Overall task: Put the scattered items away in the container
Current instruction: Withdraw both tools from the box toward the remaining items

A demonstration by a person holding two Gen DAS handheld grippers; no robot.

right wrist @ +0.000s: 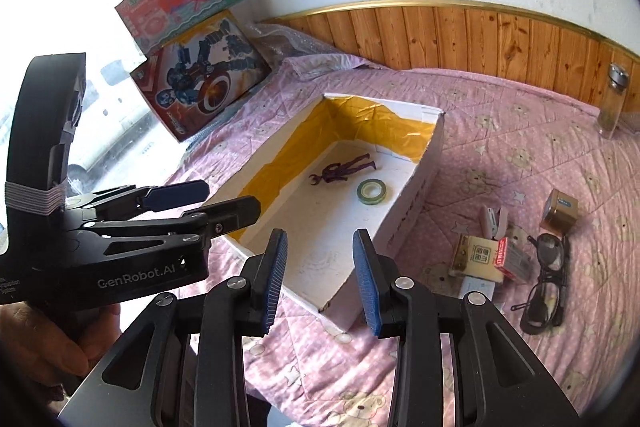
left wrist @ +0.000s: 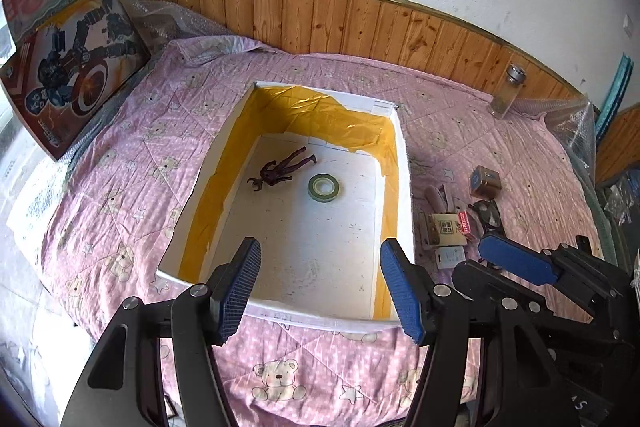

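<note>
A white box [left wrist: 404, 167] lined with yellow tape lies on the pink quilt. Inside it are a dark purple figure [left wrist: 280, 169] and a green tape roll [left wrist: 324, 188]. My left gripper [left wrist: 320, 291] is open and empty over the box's near edge. Scattered to the right of the box are a small brown box [right wrist: 560, 213], a stapler [right wrist: 494, 221], black glasses [right wrist: 546, 283], a tan card box [right wrist: 478, 257], a red-white pack [right wrist: 512, 259] and a white card [right wrist: 476, 287]. My right gripper [right wrist: 322, 279] is open and empty above the box's near right corner [right wrist: 344, 323].
A glass jar [right wrist: 612, 103] stands by the wooden headboard [left wrist: 360, 23]. Two toy boxes [left wrist: 76, 67] lean at the left by the window. Bubble wrap [left wrist: 572, 123] lies at the quilt's far right. A hand [right wrist: 40, 339] holds the left gripper [right wrist: 232, 197].
</note>
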